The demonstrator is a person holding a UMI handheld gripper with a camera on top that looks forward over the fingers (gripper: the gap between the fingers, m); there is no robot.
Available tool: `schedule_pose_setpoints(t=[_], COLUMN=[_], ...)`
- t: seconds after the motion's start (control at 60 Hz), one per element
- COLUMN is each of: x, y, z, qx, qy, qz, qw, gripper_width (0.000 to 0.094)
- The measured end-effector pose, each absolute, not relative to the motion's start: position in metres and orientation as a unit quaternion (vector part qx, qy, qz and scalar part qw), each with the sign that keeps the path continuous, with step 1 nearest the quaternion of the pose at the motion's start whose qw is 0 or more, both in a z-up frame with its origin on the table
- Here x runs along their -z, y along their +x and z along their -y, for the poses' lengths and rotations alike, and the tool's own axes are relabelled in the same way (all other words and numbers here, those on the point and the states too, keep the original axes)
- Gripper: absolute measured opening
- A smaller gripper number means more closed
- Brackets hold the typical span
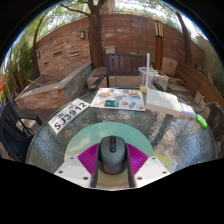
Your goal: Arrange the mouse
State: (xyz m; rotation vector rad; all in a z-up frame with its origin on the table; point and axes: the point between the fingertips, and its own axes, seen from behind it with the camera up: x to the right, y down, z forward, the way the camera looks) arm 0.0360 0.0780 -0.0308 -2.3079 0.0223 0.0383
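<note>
A dark grey computer mouse (112, 154) sits between my two fingers, its scroll wheel pointing away from me. My gripper (112, 160) is shut on it, and the magenta pads (89, 158) press on its left and right sides. The mouse is held over the near edge of a round glass table (160, 132). Its underside is hidden.
On the table beyond the fingers lie a white number plate (70, 116), a colourful magazine (118, 98), a white booklet (172, 103) and a small green thing (201, 121) at the right rim. A clear cup with a straw (146, 86) stands behind the magazine. A brick wall and a bench lie beyond.
</note>
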Motion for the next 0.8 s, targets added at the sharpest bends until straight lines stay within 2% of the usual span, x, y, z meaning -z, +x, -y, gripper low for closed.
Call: schedule_pose_setpoints(t=[0.017, 0.1, 0.183, 0.233, 0.317, 0.483, 0.65, 0.8], x=[0.012, 0.006, -0.038, -0.056, -0.109, -0.176, -0.202, -0.201], y=[0.037, 0.041, 0.036, 0.037, 0.033, 0.015, 0.004, -0.003], z=[-0.078, -0.078, -0.071, -0.056, -0.033, 0.035, 0.094, 0.127], qx=[-0.013, 0.002, 0.015, 0.025, 0.033, 0.041, 0.051, 0.045], qy=[-0.917, -0.919, -0.91, -0.907, -0.9, -0.897, -0.9, -0.903], qz=[-0.007, -0.01, 0.002, 0.008, 0.015, 0.009, -0.003, -0.013], qw=[0.398, 0.394, 0.415, 0.421, 0.434, 0.439, 0.434, 0.427], gripper_width=[0.0443, 0.0563, 0.0877, 0.0831, 0.0869, 0.0855, 0.0853, 0.0851])
